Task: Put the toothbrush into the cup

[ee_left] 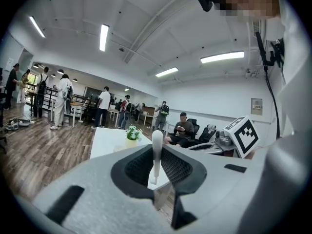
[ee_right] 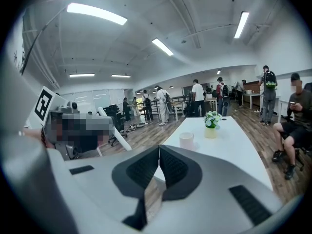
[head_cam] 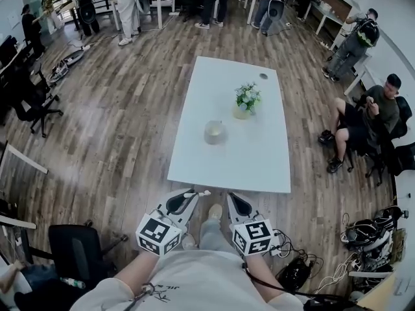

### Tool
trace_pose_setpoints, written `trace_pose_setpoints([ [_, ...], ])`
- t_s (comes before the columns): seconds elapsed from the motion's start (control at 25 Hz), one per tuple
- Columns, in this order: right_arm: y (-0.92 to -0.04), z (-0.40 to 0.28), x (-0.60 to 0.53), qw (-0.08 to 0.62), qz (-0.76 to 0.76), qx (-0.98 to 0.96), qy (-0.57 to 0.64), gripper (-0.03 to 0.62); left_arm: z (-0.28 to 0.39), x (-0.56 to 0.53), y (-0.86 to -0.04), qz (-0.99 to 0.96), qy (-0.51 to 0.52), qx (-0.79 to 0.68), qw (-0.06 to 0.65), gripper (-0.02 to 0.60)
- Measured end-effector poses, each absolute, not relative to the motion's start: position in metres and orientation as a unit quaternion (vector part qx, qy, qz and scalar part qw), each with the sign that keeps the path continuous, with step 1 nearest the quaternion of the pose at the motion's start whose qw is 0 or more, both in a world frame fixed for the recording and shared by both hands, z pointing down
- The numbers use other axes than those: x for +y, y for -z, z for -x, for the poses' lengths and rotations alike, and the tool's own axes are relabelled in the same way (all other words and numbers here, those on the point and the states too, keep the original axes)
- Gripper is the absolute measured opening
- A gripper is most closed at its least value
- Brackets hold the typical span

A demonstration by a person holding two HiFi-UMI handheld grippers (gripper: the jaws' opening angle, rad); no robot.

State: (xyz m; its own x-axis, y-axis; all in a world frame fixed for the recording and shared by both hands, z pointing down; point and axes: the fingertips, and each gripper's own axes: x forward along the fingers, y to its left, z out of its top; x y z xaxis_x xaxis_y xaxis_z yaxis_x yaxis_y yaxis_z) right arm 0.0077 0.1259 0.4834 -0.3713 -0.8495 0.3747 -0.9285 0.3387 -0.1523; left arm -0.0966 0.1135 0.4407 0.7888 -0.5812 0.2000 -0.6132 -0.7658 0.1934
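Now, toothbrush (ee_left: 157, 137) clamped upright between left gripper (ee_left: 156, 150) jaws, right gripper (ee_right: 159, 149) jaws together, cup (head_cam: 214, 132) well ahead, seemingly near flowers (head_cam: 247, 98).

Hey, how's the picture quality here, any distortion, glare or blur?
Head view: fisheye curves the wooden floor around the long white table, sharp. Left gripper view: dark round vignette, bright ceiling strip lights, the white toothbrush slightly soft. Right gripper view: same vignette; the pale round cup looks clear.

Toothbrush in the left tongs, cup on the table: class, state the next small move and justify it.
Probably carry the left tongs forward toward the cup: they grip the toothbrush, but sit short of the table's near edge, and the cup stands well in from it.
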Motion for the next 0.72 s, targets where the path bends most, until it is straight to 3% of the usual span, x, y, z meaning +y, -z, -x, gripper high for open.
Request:
trace_pose_setpoints([
  [0.72, -0.479, -0.073, -0.023, 0.122, -0.519, -0.831, -0.161, 0.020, 0.039, -0.036, -0.441, -0.924, -0.064, -0.352, 0.136, 0.057],
])
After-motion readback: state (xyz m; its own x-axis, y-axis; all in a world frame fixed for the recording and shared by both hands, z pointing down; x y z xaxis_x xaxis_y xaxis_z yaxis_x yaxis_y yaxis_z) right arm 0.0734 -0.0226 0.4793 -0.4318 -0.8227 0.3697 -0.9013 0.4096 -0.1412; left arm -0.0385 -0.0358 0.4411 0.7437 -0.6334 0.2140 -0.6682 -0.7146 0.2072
